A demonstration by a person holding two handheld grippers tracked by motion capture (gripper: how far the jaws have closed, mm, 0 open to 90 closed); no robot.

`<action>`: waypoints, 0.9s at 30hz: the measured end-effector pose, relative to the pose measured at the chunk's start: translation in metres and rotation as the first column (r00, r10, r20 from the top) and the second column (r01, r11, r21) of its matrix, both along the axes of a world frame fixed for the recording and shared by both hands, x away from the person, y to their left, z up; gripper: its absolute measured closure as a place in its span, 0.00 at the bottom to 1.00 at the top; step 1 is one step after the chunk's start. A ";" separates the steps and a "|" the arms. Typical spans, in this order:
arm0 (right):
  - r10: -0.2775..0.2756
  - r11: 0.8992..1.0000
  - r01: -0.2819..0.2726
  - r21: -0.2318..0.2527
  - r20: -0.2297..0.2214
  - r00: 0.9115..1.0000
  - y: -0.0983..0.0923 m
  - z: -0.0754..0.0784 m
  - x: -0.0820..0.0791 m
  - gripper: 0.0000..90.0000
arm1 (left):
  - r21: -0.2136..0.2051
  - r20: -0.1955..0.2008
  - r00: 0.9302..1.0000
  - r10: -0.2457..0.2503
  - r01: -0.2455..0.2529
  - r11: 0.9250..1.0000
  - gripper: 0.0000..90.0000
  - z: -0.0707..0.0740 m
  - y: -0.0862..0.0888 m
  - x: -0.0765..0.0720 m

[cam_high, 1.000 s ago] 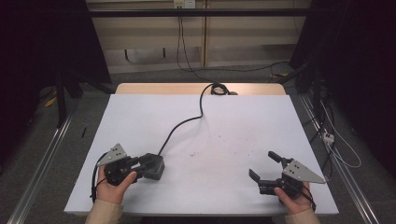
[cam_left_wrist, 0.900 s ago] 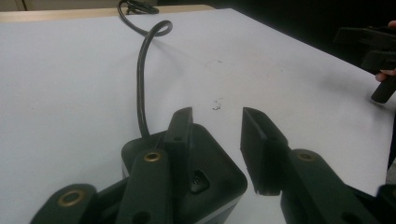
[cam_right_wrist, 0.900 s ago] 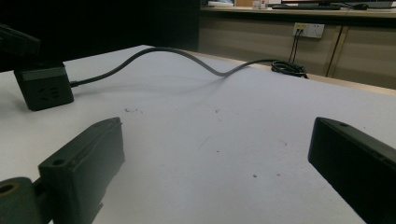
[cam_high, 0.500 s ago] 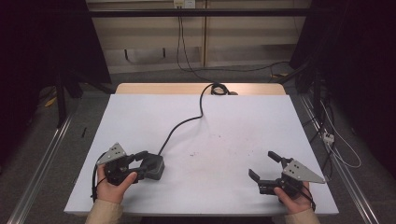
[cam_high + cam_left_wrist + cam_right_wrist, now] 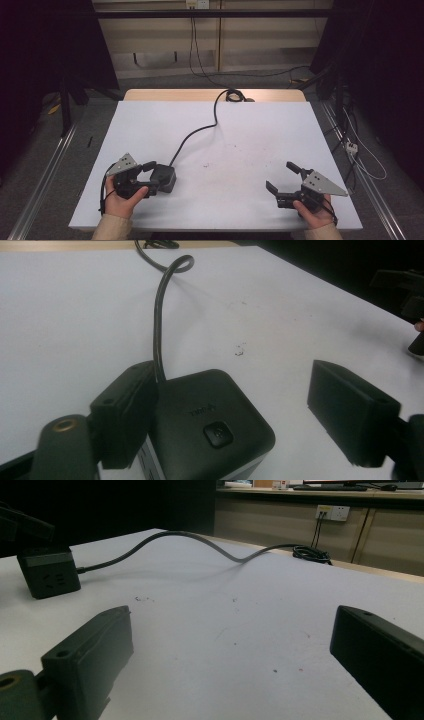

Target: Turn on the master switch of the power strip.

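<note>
High view: left tongs (image 5: 156, 175) at the near-left corner of the white rectangular worktop (image 5: 250, 135), straddling a small black plastic cube-shaped power adapter (image 5: 164, 178); jaws just been opening, cube between them yet no longer clamped. Right tongs (image 5: 282, 180) at the near-right corner, spread wide, holding nothing, well apart from the cube. Black rubber cable (image 5: 200, 131) running from the cube toward the far edge, ending in a coil (image 5: 231, 94) on the wooden strip there.

Left gripper view: adapter (image 5: 210, 422) standing flat on the worktop (image 5: 75, 315), round button (image 5: 218, 434) on top; 1 jaw touching or just beside its side, the other well clear with bare surface between. Cable (image 5: 158, 330) rising from the cube's back edge in a loop. Step in hand, judged: letting go and leaving the cube put. Best done by opening fully until both jaws stand free, then backing straight off without nudging the cube or snagging the cable loop.

Right gripper view: both jaws wide, empty worktop (image 5: 250, 630) between. Adapter (image 5: 49, 574) far off at left, cable (image 5: 200, 540) arching across. Wall sockets (image 5: 332, 512) behind. Small dark specks (image 5: 142, 599) on the surface; nothing else in the way.
</note>
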State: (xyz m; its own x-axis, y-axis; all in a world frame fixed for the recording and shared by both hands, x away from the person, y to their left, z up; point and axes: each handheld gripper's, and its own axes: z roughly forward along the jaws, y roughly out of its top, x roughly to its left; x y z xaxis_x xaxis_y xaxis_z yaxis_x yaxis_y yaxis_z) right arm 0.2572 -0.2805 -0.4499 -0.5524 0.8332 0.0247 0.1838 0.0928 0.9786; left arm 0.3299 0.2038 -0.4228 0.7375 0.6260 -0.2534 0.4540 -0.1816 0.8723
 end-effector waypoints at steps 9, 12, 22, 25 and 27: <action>0.003 1.000 -0.003 0.001 -0.005 1.000 0.000 -0.001 0.001 0.03 | 0.021 -0.004 1.000 0.000 0.001 1.000 0.13 -0.001 0.000 0.001; 0.003 1.000 -0.003 0.002 -0.005 1.000 0.000 -0.001 0.001 0.03 | 0.026 -0.007 1.000 -0.008 0.009 1.000 0.11 -0.003 -0.001 0.002; 0.004 1.000 -0.004 0.000 -0.006 1.000 0.000 -0.001 0.001 0.03 | 0.046 -0.006 1.000 -0.011 0.011 0.999 0.08 -0.005 0.004 0.003; 0.005 1.000 -0.005 0.002 -0.007 1.000 0.000 -0.001 0.001 0.03 | 0.049 -0.003 1.000 -0.012 0.012 0.999 0.08 -0.005 0.005 0.004; 0.005 1.000 -0.005 0.001 -0.007 1.000 0.000 -0.001 0.001 0.03 | 0.053 -0.004 1.000 -0.013 0.013 0.999 0.08 -0.006 0.007 0.004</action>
